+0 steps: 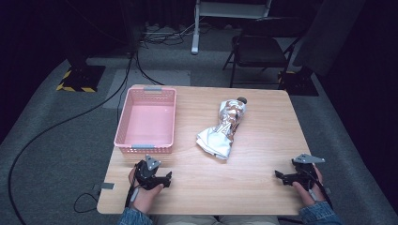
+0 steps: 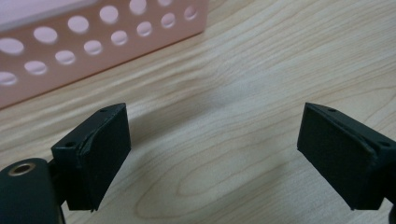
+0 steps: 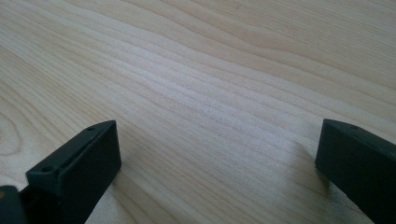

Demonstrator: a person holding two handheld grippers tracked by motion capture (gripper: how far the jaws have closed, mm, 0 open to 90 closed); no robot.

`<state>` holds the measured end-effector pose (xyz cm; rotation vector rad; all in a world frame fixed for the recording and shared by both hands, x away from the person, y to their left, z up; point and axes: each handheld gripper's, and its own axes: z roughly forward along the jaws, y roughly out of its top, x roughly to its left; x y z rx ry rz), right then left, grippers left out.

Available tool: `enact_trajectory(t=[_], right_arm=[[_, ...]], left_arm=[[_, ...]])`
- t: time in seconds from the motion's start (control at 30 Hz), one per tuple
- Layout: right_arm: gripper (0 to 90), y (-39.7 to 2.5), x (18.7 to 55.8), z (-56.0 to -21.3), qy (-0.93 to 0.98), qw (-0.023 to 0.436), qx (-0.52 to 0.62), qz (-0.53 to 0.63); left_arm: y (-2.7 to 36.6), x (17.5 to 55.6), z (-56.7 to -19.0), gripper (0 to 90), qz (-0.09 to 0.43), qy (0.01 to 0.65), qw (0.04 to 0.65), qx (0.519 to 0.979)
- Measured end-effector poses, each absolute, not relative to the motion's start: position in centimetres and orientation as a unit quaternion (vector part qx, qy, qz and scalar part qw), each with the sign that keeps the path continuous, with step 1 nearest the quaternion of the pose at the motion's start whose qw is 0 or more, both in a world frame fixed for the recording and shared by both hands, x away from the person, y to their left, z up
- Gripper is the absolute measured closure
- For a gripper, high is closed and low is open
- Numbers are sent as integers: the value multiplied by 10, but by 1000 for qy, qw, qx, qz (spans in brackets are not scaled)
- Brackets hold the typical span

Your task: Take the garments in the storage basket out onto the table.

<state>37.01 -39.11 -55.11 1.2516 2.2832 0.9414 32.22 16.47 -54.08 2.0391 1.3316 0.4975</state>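
Here, the left gripper is resting low over the bench, its two blocky, matte black jaws standing spread wide with nothing between them but pale wood grain. Just beyond them the pink basket is showing its smooth plastic wall, pierced by rows of round holes. The right gripper is likewise sitting with its flat-faced black jaws held far apart over bare boards, whose long, wavy grain lines are running across the view.

From the high view, the left gripper is lying in the person's left hand at the near left of the bench, just in front of the basket, and a grey three-cornered plate is sitting on top of it. The right gripper is lying in the right hand at the near right edge, well apart from the other. Denim-like blue sleeves are covering both forearms.

The basket is a rectangular, open-topped tub of perforated pink plastic with grey tabs at both short ends. Right of it, near the middle of the bench, a crinkled, shiny silver foil bundle is lying lengthwise, narrow at the far end and flaring into loose folds nearer the person; a small dark rounded tip is poking from its far end. Beyond the bench, a dark folding chair is standing on grey carpet.
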Motion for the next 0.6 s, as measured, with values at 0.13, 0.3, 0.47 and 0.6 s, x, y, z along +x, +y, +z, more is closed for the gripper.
enact_trajectory(t=[0.13, 0.3, 0.47, 0.6], right_arm=[[0, -391, 370, -551, 810, 185, 444, 334], [0, -391, 370, -551, 810, 185, 444, 334], [0, -391, 370, -551, 810, 185, 444, 334], [0, -391, 370, -551, 810, 185, 444, 334]], left_arm=[[168, 323, -546, 74, 177, 514, 304, 782], [171, 323, -553, 8, 188, 500, 316, 784], [174, 323, -553, 0, 184, 492, 317, 790], [173, 323, -553, 0, 184, 492, 317, 790]])
